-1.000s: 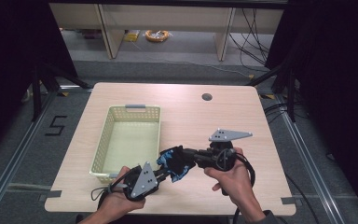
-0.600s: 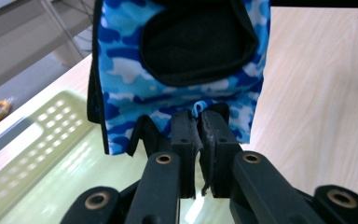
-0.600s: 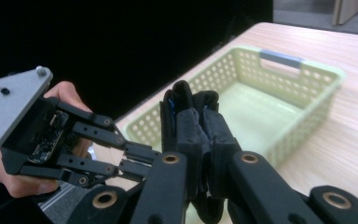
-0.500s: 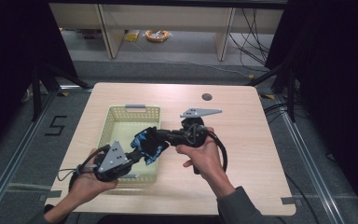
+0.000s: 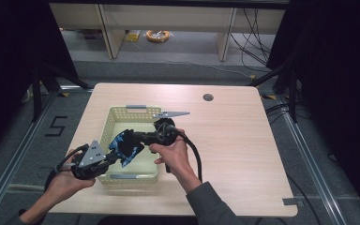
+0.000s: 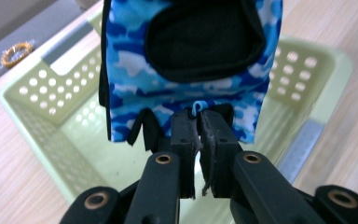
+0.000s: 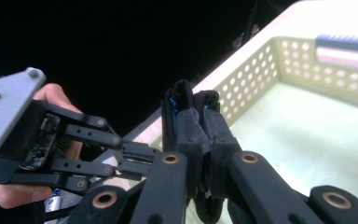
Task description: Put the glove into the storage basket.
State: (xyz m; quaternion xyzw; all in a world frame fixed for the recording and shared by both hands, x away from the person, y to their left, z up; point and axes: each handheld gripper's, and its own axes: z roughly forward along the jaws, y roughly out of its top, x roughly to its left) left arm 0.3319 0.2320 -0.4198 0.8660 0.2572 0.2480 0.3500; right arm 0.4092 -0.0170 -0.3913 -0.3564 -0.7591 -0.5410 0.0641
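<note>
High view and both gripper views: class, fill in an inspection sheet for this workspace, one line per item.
Surface: light wooden table, round cable hole near the far edge.
Job's things: pale green perforated basket; blue camouflage fabric pouch held above it.
Clutter: nothing seen.
Grippers: left tongs and right tongs both shut on the pouch.
Cables: black cable trailing from the right gripper.
Surroundings: shelf unit behind, coiled orange cord on the floor.

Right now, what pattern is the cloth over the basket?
Blue and white camouflage with black trim on the cloth; the left gripper view shows it best.
</note>
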